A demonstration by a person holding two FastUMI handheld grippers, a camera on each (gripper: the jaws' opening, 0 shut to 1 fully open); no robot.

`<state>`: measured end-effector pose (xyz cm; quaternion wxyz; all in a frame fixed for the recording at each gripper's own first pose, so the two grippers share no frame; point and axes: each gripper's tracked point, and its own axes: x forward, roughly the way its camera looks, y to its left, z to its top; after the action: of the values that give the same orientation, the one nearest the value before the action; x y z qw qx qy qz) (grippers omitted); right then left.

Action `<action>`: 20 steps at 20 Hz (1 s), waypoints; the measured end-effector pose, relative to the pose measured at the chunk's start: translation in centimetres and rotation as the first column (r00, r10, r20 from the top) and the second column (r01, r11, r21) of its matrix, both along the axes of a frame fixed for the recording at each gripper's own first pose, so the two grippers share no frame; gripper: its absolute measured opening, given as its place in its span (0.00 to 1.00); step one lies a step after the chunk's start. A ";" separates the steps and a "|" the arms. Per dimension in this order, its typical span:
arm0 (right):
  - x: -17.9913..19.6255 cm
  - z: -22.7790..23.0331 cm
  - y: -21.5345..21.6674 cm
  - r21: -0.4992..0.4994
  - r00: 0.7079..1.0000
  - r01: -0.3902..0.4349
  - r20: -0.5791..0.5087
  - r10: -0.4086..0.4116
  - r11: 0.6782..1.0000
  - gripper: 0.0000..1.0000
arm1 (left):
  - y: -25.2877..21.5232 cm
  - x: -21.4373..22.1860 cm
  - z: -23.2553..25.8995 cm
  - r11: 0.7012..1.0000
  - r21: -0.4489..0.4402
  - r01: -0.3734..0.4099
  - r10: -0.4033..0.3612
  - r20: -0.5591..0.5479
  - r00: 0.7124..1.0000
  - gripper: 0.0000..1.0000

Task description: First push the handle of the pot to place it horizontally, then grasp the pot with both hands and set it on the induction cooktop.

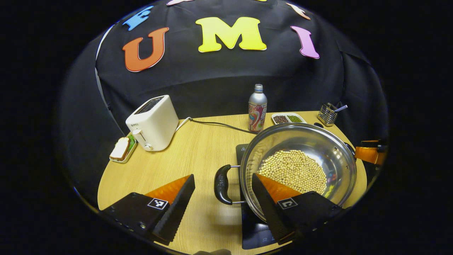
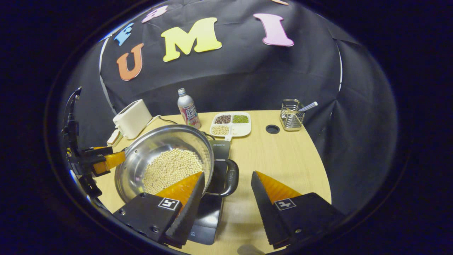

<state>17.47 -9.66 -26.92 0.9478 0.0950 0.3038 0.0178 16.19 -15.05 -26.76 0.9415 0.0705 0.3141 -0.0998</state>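
Observation:
A steel pot (image 1: 318, 148) holding pale soybeans (image 1: 295, 170) stands over the black induction cooktop (image 1: 249, 232). Its black loop handle (image 1: 221, 184) lies between the spread fingertips of my left gripper (image 1: 223, 205), which is open and not pressing on it. In the right gripper view the pot (image 2: 148, 148) sits to the left above the cooktop (image 2: 212, 209). Its other handle (image 2: 230, 177) lies between the fingers of my open right gripper (image 2: 226, 203). Each gripper also appears beyond the pot in the other view: right gripper (image 1: 368, 153), left gripper (image 2: 101, 160). I cannot tell whether the pot rests on the cooktop.
On the wooden table (image 1: 198, 148) stand a white toaster (image 1: 153, 122) with a cable, a sandwich dish (image 1: 122, 148), a bottle (image 1: 257, 110), a divided tray of beans (image 2: 231, 124) and a wire utensil holder (image 2: 292, 115). A cable hole (image 2: 272, 128) is nearby.

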 end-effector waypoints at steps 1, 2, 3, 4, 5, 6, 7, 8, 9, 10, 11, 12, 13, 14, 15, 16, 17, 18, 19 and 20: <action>-0.3 0.4 0.0 -0.007 1.000 -0.006 0.010 0.006 1.000 0.83 | -0.1 -0.4 0.3 1.000 -0.001 -0.001 0.001 0.001 1.000 0.97; -0.5 0.9 -0.1 -0.013 1.000 -0.012 0.026 0.013 1.000 0.83 | -0.1 -0.8 0.6 1.000 0.003 -0.003 0.003 0.005 1.000 0.96; -0.7 1.2 -0.1 -0.021 0.999 -0.021 0.038 0.022 1.000 0.82 | -0.1 -1.2 0.9 1.000 0.006 -0.006 0.006 0.008 1.000 1.00; -1.0 1.6 0.1 -0.019 0.998 -0.034 0.052 0.035 0.999 0.82 | -0.2 -1.5 1.3 1.000 0.008 -0.007 0.007 0.015 1.000 0.97; -1.3 2.0 0.5 -0.013 0.997 -0.051 0.064 0.052 0.999 0.83 | -0.3 -2.0 1.8 1.000 0.010 -0.010 0.010 0.024 1.000 0.98; -1.7 2.1 0.6 -0.014 0.996 -0.061 0.065 0.061 0.998 0.82 | -0.5 -2.5 2.0 1.000 0.010 -0.011 0.011 0.026 1.000 0.97; -2.0 2.3 0.6 -0.013 0.995 -0.068 0.076 0.069 0.998 0.83 | -0.5 -3.0 2.4 1.000 0.013 -0.016 0.015 0.030 0.999 0.97; -2.3 2.7 0.5 -0.019 0.994 -0.070 0.088 0.072 0.997 0.83 | -0.7 -3.6 2.8 1.000 0.015 -0.018 0.018 0.031 0.999 0.98; -2.5 2.9 0.3 -0.029 0.993 -0.067 0.097 0.070 0.997 0.83 | -0.8 -4.2 3.3 1.000 0.018 -0.019 0.019 0.040 0.999 0.97; -2.8 3.5 0.2 -0.035 0.991 -0.066 0.113 0.070 0.997 0.82 | -1.0 -4.7 4.0 1.000 0.020 -0.019 0.018 0.049 0.999 0.97; -3.1 4.2 0.3 -0.042 0.989 -0.064 0.130 0.068 0.997 0.83 | -1.2 -5.2 4.8 1.000 0.018 -0.011 0.010 0.065 0.998 0.98; -3.5 5.2 0.3 -0.045 0.987 -0.062 0.147 0.068 0.997 0.82 | -1.5 -5.6 5.6 1.000 0.015 -0.002 0.001 0.080 0.997 0.97; -4.1 6.1 0.4 -0.049 0.983 -0.059 0.170 0.066 0.997 0.82 | -1.6 -6.2 6.5 1.000 0.008 0.008 -0.009 0.095 0.995 0.97; -4.5 7.4 0.4 -0.059 0.979 -0.054 0.193 0.064 0.997 0.83 | -1.9 -6.6 7.8 1.000 -0.002 0.017 -0.017 0.118 0.993 0.97; -5.0 8.5 0.3 -0.077 0.974 -0.045 0.217 0.061 0.996 0.82 | -2.1 -7.0 9.2 1.000 -0.016 0.027 -0.024 0.144 0.989 0.97; -5.5 10.1 0.4 -0.095 0.967 -0.036 0.248 0.059 0.995 0.82 | -2.4 -7.5 10.5 0.999 -0.033 0.041 -0.035 0.171 0.985 0.97; -6.3 12.0 0.6 -0.113 0.958 -0.024 0.282 0.055 0.993 0.82 | -2.4 -7.8 12.0 0.998 -0.041 0.053 -0.044 0.200 0.979 0.97; -6.9 13.4 0.7 -0.133 0.950 -0.008 0.309 0.049 0.991 0.83 | -2.2 -8.3 13.5 0.997 -0.035 0.067 -0.057 0.231 0.971 0.97; -7.5 15.2 0.9 -0.152 0.938 0.013 0.344 0.041 0.988 0.82 | -2.0 -8.8 15.1 0.996 -0.025 0.086 -0.076 0.266 0.961 0.97; -8.3 17.3 1.2 -0.166 0.922 0.027 0.385 0.039 0.986 0.83 | -1.7 -9.3 16.9 0.995 -0.016 0.103 -0.094 0.308 0.947 0.97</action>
<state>9.13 -8.45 -9.60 0.9936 0.0085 0.1116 0.0135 6.88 -16.80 -9.85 0.9737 0.0858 0.1585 -0.1395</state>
